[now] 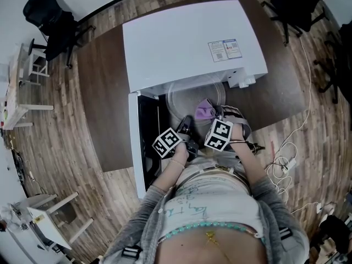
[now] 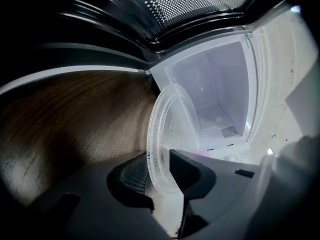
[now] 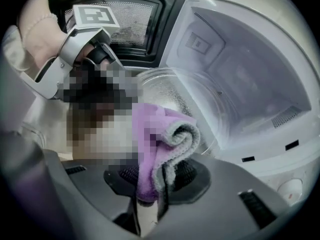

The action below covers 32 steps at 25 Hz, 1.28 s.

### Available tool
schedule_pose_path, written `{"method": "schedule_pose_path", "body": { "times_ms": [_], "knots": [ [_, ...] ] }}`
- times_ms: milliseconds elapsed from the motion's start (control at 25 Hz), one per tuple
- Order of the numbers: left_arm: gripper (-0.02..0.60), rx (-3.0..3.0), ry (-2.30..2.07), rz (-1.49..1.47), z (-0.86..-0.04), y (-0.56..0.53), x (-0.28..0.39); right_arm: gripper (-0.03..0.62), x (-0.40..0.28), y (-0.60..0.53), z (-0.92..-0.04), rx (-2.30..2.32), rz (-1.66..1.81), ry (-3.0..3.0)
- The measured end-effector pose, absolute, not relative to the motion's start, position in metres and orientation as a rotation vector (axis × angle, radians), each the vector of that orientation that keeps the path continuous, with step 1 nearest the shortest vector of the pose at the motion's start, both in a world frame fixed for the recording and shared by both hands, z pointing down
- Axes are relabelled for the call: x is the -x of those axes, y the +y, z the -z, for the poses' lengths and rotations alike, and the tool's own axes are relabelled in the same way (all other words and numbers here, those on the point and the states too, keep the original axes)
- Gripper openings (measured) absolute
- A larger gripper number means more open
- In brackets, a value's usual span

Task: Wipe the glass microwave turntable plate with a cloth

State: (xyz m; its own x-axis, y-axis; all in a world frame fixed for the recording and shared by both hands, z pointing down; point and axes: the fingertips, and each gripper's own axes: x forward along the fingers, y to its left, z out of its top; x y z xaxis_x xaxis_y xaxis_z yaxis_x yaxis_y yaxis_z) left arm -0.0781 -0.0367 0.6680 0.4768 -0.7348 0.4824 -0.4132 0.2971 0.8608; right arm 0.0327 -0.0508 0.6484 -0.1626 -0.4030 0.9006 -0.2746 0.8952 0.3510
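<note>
The cloth (image 3: 150,134) is purple, grey-backed; turntable plate (image 2: 165,119) clear, stippled; microwave (image 1: 181,43) white; table (image 1: 102,92) dark brown woodgrain.

White microwave (image 1: 187,43) on a dark brown table (image 1: 102,92), door (image 1: 144,120) swung open at the left, blue-and-red sticker (image 1: 224,50) on the top near the right corner. Inside, white walls and a small vent (image 2: 229,131) low on 1 wall. Wood-plank floor (image 1: 60,142) all round. 2 black chairs: 1 (image 1: 52,21) upper left, 1 (image 1: 300,1) upper right. White cables (image 1: 283,166) coiled on the floor at the right. White desk (image 1: 16,100) at the left edge, white stool (image 1: 34,65) beside it.
</note>
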Motion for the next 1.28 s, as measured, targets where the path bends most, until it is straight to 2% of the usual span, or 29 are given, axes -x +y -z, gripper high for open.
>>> {"method": "schedule_pose_path", "body": {
  "times_ms": [1280],
  "knots": [
    [0.117, -1.343, -1.146, 0.297, -0.667, -0.036, 0.079, 0.115, 0.027, -0.087, -0.634, -0.402, 0.295, -1.792]
  ]
}}
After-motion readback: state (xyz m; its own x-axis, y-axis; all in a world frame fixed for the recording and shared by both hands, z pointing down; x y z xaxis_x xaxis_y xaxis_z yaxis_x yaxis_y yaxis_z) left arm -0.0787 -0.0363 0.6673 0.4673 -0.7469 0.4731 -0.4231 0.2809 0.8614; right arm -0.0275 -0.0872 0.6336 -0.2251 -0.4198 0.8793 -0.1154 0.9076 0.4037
